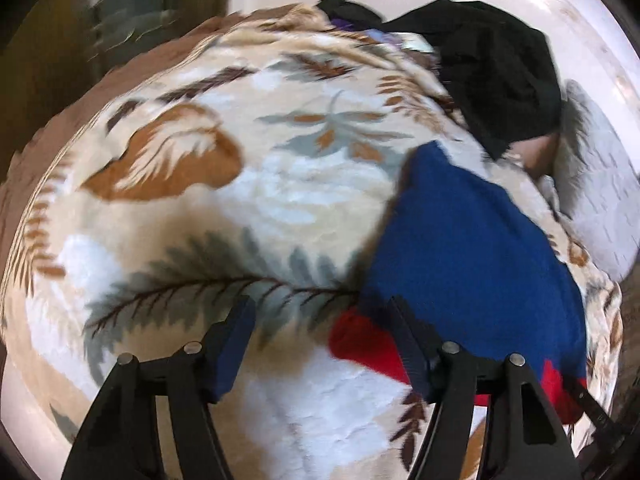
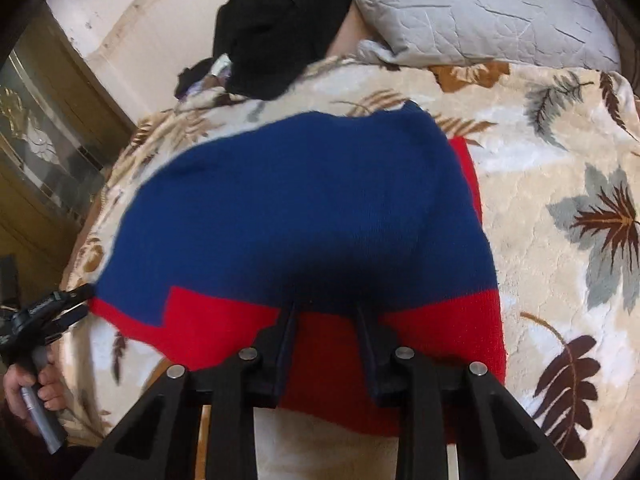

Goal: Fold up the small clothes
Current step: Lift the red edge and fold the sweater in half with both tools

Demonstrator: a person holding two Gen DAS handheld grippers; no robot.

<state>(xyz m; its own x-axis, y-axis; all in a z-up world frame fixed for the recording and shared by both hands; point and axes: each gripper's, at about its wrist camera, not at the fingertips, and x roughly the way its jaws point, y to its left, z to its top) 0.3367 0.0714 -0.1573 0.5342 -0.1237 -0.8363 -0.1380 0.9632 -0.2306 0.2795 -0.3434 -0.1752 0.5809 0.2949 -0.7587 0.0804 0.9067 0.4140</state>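
A bed is covered by a cream blanket printed with brown and grey leaves. A blue and red knitted garment is spread flat on the blanket. A heap of black clothing is piled at the far edge, beside a grey quilted pillow.

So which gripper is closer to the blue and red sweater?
Right. The right gripper is open directly over the blue and red sweater, at its red edge. The left gripper is open at the sweater's side, mostly over the leaf blanket.
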